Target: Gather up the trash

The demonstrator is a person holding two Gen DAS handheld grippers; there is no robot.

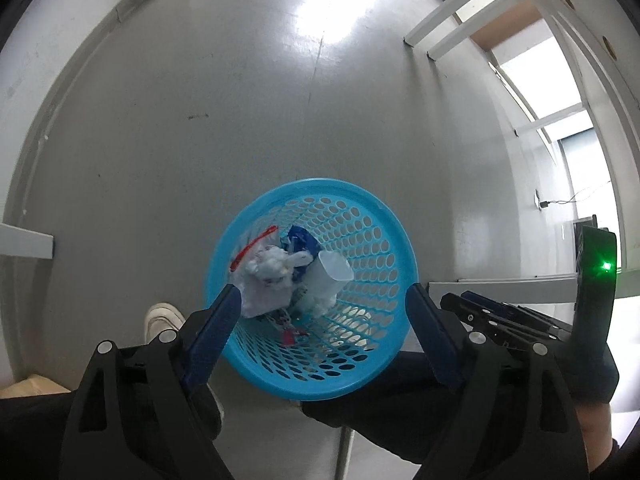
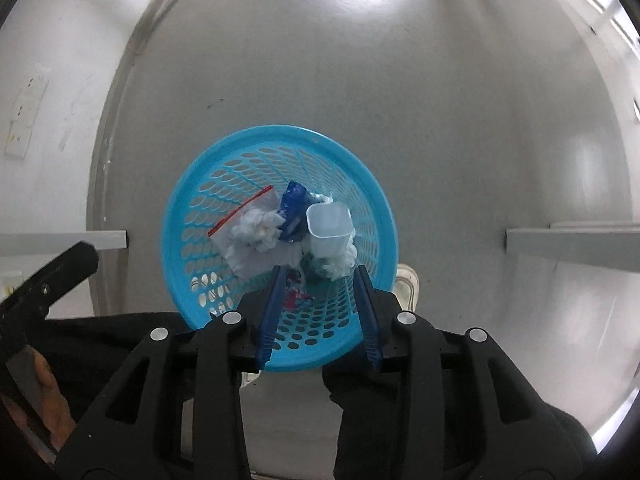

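Observation:
A blue perforated trash basket [image 1: 376,216] stands on the grey floor below both grippers; it also shows in the right wrist view [image 2: 208,176]. Inside lie crumpled white paper [image 1: 272,268] [image 2: 258,230], a clear plastic cup [image 1: 330,276] [image 2: 330,228], a blue wrapper [image 1: 300,240] [image 2: 294,204] and a clear bag with a red strip [image 1: 256,246] [image 2: 240,210]. My left gripper [image 1: 324,300] is open and empty above the basket. My right gripper [image 2: 320,274] is open and empty above it too.
White table legs [image 1: 444,20] stand at the far right, and another leg [image 2: 560,244] reaches in from the right. A wall with a socket plate [image 2: 24,120] is at left. A white shoe [image 1: 162,320] stands beside the basket.

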